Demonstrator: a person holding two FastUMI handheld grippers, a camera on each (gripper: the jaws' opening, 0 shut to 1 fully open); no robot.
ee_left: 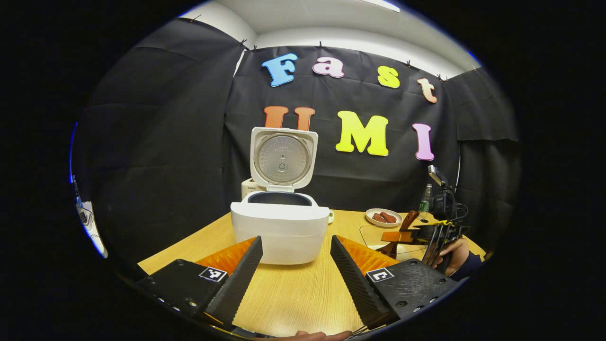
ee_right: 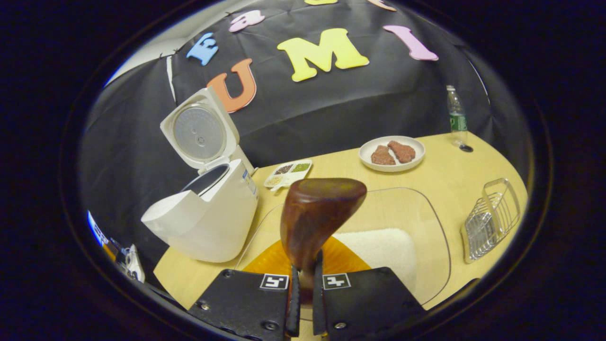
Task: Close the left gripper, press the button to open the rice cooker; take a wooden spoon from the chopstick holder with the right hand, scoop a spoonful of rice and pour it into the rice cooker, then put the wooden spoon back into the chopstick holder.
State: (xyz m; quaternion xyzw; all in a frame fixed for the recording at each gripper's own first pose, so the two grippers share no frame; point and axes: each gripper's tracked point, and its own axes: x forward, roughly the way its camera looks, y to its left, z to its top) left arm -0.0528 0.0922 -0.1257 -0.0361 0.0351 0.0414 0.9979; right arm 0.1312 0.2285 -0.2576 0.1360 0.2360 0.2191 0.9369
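wooden spoon point(ee_right: 316, 215): one, its handle clamped between the two fingers of the right hand-held gripper point(ee_right: 303, 298); the bowl rises straight ahead of that gripper, above a heap of white rice point(ee_right: 378, 248). No grains can be made out in the bowl.
right hand-held gripper: nearly closed, both fingers pressing on the spoon's handle. In the left gripper view it shows farther off at the right, held by a hand point(ee_left: 455, 255), with the spoon point(ee_left: 401, 233) in it.
left hand-held gripper point(ee_left: 296, 267): wide open, nothing between its fingers; it sits low over the surface point(ee_left: 298, 293), pointing at the rice cooker.
rice: one heap on a clear tray point(ee_right: 426, 237), just beyond the right gripper's fingers.
rice cooker point(ee_left: 280, 227): one, white, lid standing up and open, inner pot visible; left of the tray in the right gripper view.
wire holder point(ee_right: 490, 220): one, at the surface's right edge.
divided dish point(ee_right: 289, 173): one, behind the cooker.
plate point(ee_right: 392, 154): one, carrying two brown pieces.
bottle point(ee_right: 457, 118): one, farthest back, upright.
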